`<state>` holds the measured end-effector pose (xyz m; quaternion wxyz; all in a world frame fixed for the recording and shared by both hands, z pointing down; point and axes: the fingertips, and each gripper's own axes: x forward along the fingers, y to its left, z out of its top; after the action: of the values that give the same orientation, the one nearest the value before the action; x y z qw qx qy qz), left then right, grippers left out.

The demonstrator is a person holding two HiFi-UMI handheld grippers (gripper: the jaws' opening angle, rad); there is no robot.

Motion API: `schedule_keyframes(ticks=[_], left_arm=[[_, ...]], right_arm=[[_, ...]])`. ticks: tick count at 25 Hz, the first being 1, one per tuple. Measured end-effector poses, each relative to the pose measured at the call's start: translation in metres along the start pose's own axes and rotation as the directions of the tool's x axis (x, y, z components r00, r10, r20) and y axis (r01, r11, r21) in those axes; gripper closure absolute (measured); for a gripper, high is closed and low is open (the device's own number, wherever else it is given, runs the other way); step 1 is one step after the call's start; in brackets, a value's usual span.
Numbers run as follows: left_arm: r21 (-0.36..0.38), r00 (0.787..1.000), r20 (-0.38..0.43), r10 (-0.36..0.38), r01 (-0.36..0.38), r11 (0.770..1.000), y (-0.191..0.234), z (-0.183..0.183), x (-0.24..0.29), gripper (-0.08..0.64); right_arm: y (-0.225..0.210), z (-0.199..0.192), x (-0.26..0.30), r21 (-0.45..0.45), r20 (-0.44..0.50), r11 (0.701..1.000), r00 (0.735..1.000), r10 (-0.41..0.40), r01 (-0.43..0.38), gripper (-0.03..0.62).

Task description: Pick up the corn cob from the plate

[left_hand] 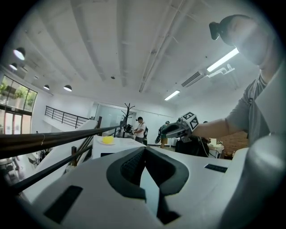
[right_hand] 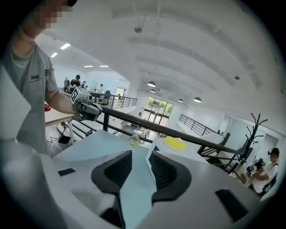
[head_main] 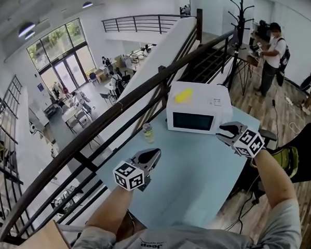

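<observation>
A yellow corn cob [head_main: 183, 95] lies on a small plate [left_hand: 102, 143] on top of a white microwave [head_main: 197, 121] at the far end of the pale blue table [head_main: 194, 175]. My left gripper [head_main: 153, 156] hovers over the table's near left part, well short of the microwave, with its tips together and nothing in them. My right gripper [head_main: 224, 131] hangs beside the microwave's front right corner, jaws apart and empty. The cob also shows in the left gripper view [left_hand: 107, 139] and the right gripper view [right_hand: 174, 143], far beyond the jaws in both.
A dark metal railing [head_main: 119, 114] runs along the table's left edge, with a drop to a lower floor behind it. A small jar [head_main: 148, 132] stands left of the microwave. At the back right are a coat stand [head_main: 238, 27] and a standing person [head_main: 271, 57].
</observation>
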<state>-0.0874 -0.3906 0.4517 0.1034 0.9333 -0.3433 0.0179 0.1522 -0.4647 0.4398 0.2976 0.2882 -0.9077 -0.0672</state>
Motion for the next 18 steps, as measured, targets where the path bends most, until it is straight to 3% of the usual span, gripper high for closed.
schedule_keyframes(ticks=[9,14,18], left_arm=[[-0.012,1.000,0.009,-0.015,0.015,1.000,0.067,0.008,0.051,0.541],[-0.060,1.000,0.001,-0.030,0.030,0.998,0.095,0.000,0.077,0.541],[-0.080,0.999,-0.022,-0.042,0.041,0.996,0.113,-0.029,0.096,0.541]], right_arm=[[-0.092,0.042,0.119,-0.122,-0.067,0.990,0.996,0.056,-0.064,0.375],[-0.124,0.046,0.181,-0.229,-0.133,0.965,0.986,0.102,-0.131,0.331],[-0.143,0.034,0.234,-0.303,-0.194,0.935,0.973,0.126,-0.182,0.305]])
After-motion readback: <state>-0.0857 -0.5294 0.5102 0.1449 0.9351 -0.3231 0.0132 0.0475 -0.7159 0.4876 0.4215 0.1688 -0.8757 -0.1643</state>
